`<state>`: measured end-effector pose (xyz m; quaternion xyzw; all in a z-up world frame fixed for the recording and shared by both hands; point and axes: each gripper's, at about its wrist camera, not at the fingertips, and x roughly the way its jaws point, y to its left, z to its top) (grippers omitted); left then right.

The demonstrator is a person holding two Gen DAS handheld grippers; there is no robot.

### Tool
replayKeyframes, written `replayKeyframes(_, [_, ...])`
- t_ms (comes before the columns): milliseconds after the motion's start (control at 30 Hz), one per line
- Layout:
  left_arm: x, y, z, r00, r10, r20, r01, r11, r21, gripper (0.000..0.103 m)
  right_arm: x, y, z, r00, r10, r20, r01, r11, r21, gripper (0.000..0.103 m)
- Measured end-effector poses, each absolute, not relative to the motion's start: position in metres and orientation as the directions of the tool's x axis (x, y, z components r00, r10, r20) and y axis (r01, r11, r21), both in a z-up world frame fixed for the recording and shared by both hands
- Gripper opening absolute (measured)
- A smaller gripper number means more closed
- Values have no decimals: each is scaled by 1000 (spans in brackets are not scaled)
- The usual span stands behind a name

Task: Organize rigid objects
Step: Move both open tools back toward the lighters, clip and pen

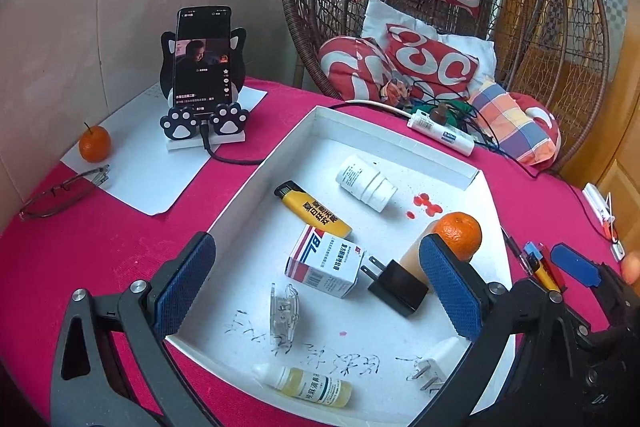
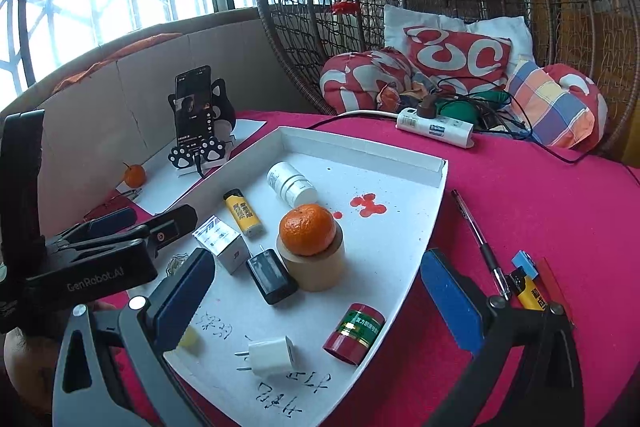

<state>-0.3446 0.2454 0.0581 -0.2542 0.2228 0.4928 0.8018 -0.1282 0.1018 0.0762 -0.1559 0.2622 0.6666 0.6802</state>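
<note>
A shallow white tray (image 2: 434, 173) sits on the pink tabletop (image 2: 540, 195), its low rim closing the far and left sides while the near right corner tapers to a flat edge. Inside lie a white bottle (image 2: 290, 183), a yellow lighter (image 2: 243, 214), a small medicine box (image 1: 326, 261), a black plug adapter (image 2: 271, 275), an orange (image 2: 307, 230) resting on top of a tan cylinder (image 2: 316, 269), a white charger (image 2: 270, 355) and a red-and-green tin (image 2: 354, 333); open floor remains around the red stain toward the far right. The left claw (image 1: 316, 283) hovers over the tray's near edge, fingers spread wide and holding nothing. The right claw (image 2: 316, 299) is likewise wide open and empty, straddling the near right corner. Right of the tray a pen (image 2: 478, 241) lies on bare cloth, with a second lighter (image 2: 528, 293) partly hidden behind the right claw's finger. A clear clip (image 1: 285, 311) is hard to make out against the white floor, and a dropper bottle (image 1: 308, 385) lies at the near edge. Far left stands a phone on a stand (image 1: 202, 75), with another orange (image 1: 94, 144) nearby.
</note>
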Motion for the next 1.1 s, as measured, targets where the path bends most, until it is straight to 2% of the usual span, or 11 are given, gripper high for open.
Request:
replayKeyframes(533, [-296,215,65,435,653,-619,-870,482,-103,103,-73,64,79,24,856,-517,-960,164,227,103])
replayKeyframes(733, [-271,198,67,490,616,-617,-825,557,-98,103,-24,35,71,118,850,-514,-927,280,249,103])
replayKeyframes(933, [-215,168,55,643,421,-640,-658,732,-180,103,49,-9,55,276,795,-540,-828,482,287,103])
replayKeyframes(1100, [-150,136,44,658,304,-689,-536,832,-144,103,89,-40,44,344,756,-557,-746,580,326,103])
